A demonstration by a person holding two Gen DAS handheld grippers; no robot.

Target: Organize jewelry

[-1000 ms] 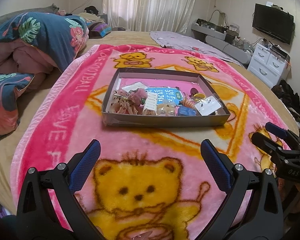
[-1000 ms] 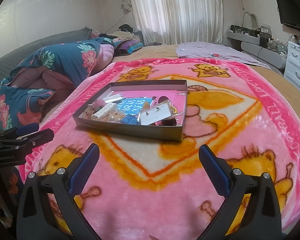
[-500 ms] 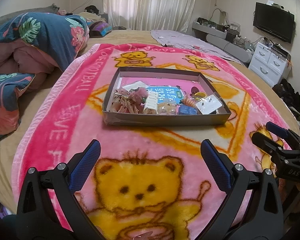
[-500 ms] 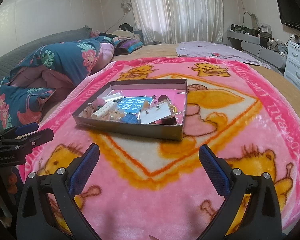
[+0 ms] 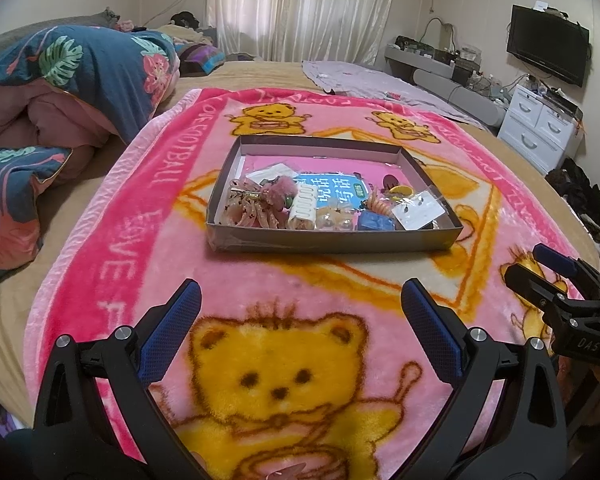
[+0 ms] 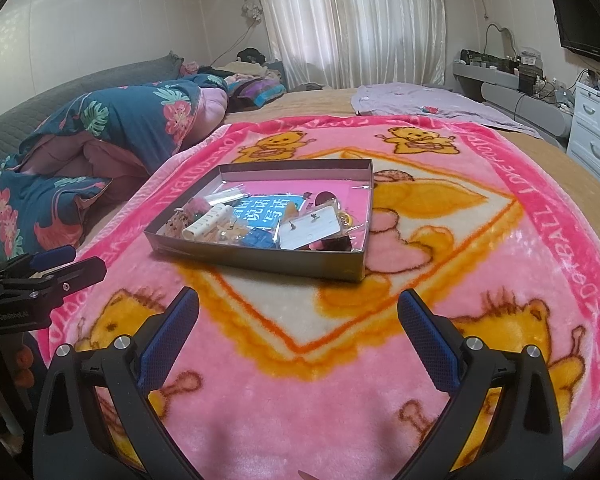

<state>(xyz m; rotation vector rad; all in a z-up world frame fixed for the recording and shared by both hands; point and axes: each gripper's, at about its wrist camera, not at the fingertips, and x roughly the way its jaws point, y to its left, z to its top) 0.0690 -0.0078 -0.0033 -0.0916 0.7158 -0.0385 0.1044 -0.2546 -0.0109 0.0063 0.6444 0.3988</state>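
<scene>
Two grippers, both spread wide, nothing held; left gripper (image 5: 300, 312) low in frame, over pink bear blanket (image 5: 112, 216); shallow box (image 5: 332, 240) of jewelry at frame centre, well apart, straight beyond fingertips; right gripper (image 6: 298, 314) likewise low, box (image 6: 260, 258) up-left of centre.

Left hand-held gripper (image 5: 300, 308) and right hand-held gripper (image 6: 298, 316) — both spread wide, held level, side by side, gripping nothing
</scene>
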